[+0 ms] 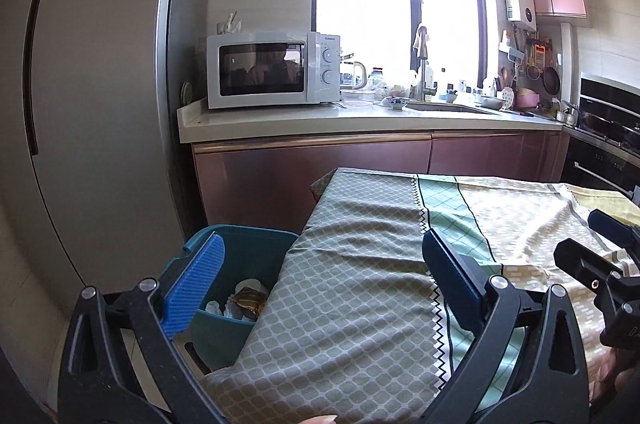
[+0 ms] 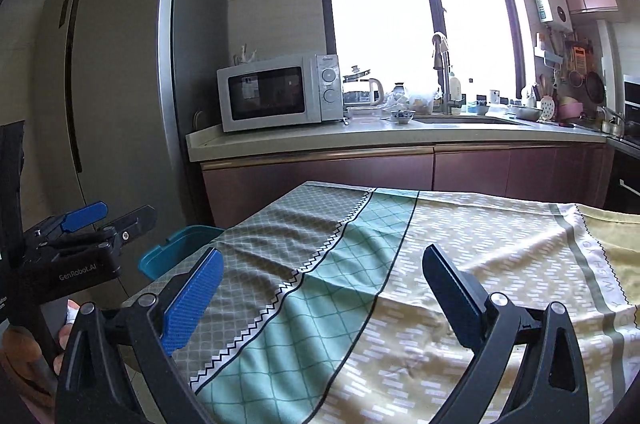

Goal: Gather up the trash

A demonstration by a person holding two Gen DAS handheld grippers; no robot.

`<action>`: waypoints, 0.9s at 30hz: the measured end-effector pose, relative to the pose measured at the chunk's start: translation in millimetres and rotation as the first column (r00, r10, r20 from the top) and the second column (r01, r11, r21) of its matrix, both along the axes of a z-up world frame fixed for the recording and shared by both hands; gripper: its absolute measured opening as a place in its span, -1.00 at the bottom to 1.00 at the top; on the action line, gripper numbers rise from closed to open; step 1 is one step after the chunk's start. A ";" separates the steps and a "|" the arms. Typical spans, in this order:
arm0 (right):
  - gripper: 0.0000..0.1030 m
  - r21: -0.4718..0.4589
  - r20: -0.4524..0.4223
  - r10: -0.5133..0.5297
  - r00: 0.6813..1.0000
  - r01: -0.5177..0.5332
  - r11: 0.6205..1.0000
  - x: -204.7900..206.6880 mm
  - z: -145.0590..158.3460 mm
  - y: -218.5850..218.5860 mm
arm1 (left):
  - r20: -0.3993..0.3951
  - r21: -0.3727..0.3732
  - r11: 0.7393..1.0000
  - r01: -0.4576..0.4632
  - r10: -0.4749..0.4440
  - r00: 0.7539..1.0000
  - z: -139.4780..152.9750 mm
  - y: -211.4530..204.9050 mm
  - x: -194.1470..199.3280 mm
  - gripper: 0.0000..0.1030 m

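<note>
A teal trash bin (image 1: 240, 264) stands on the floor at the table's left end, with crumpled wrappers and paper (image 1: 246, 300) inside. Its rim (image 2: 176, 244) also peeks out beside the tablecloth in the right wrist view. My left gripper (image 1: 320, 276) hangs open over the table's left edge, its left finger above the bin, nothing between the blue pads. My right gripper (image 2: 320, 284) is wide open above the patterned tablecloth (image 2: 400, 264), empty. The left gripper's body (image 2: 80, 244) shows at the far left of the right wrist view; the right gripper's body (image 1: 600, 264) shows at the right of the left wrist view.
A tall grey fridge (image 1: 100, 104) stands left of the bin. Behind the table runs a counter (image 1: 320, 120) with a white microwave (image 1: 276, 68), a kettle, bowls, a sink and faucet (image 1: 422, 64). A stove and oven (image 1: 608, 128) sit at the right.
</note>
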State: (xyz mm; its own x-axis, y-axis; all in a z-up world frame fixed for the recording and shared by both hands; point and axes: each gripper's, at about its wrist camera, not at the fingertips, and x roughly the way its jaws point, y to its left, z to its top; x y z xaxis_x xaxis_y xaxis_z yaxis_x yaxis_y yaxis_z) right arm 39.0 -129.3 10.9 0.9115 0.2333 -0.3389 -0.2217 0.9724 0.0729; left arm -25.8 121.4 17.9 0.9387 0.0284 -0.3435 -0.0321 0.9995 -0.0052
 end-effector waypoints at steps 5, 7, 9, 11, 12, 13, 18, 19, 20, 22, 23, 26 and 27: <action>0.87 0.003 0.007 -0.039 0.999 0.039 0.999 -5.9 -1.6 -8.5 | 0.009 0.007 1.000 0.018 -0.019 1.000 -0.4 -12.7 -4.1 0.89; 0.87 0.007 0.013 -0.053 0.998 0.053 0.999 -8.1 -1.8 -11.4 | 0.009 0.008 1.000 0.020 -0.020 1.000 -1.2 -15.0 -3.7 0.89; 0.87 0.008 0.026 -0.067 0.997 0.067 0.998 -12.5 -1.4 -14.6 | 0.007 0.008 1.000 0.025 -0.026 1.000 -2.0 -17.5 -3.6 0.89; 0.87 0.007 0.029 -0.078 0.997 0.078 0.997 -14.3 -1.7 -17.9 | 0.009 0.007 1.000 0.027 -0.027 1.000 -2.2 -19.2 -2.7 0.89; 0.87 0.006 0.030 -0.086 0.996 0.086 0.996 -15.3 -1.9 -18.6 | 0.010 0.007 1.000 0.028 -0.028 1.000 -2.6 -20.1 -3.1 0.89; 0.87 0.007 0.030 -0.090 0.996 0.090 0.996 -16.1 -2.3 -20.1 | 0.011 0.006 1.000 0.028 -0.028 1.000 -2.3 -21.3 -2.7 0.89; 0.87 0.007 0.042 -0.113 0.993 0.113 0.994 -20.8 -0.6 -25.8 | 0.016 0.008 0.999 0.034 -0.034 0.999 -2.4 -26.7 -2.8 0.89; 0.87 0.003 0.049 -0.122 0.991 0.122 0.993 -22.0 0.2 -26.3 | 0.016 0.007 0.999 0.032 -0.033 0.999 -2.8 -27.3 -2.9 0.89; 0.87 0.001 0.058 -0.130 0.990 0.130 0.991 -23.2 1.0 -26.9 | 0.015 0.006 0.999 0.034 -0.034 0.999 -3.2 -27.8 -2.8 0.89; 0.87 -0.004 0.063 -0.132 0.989 0.133 0.991 -24.7 1.8 -27.2 | 0.016 0.008 0.999 0.035 -0.035 0.999 -3.0 -29.1 -2.4 0.89; 0.87 -0.005 0.063 -0.134 0.989 0.134 0.991 -25.3 1.7 -27.3 | 0.018 0.011 0.999 0.034 -0.034 0.999 -3.2 -29.8 -2.3 0.89; 0.87 -0.002 0.058 -0.136 0.989 0.136 0.991 -25.8 1.7 -28.6 | 0.019 0.014 0.999 0.034 -0.034 0.999 -2.7 -30.8 -1.8 0.89; 0.87 0.000 0.060 -0.139 0.988 0.140 0.990 -26.4 1.9 -29.3 | 0.022 0.016 0.999 0.033 -0.034 0.999 -1.9 -31.3 -2.0 0.89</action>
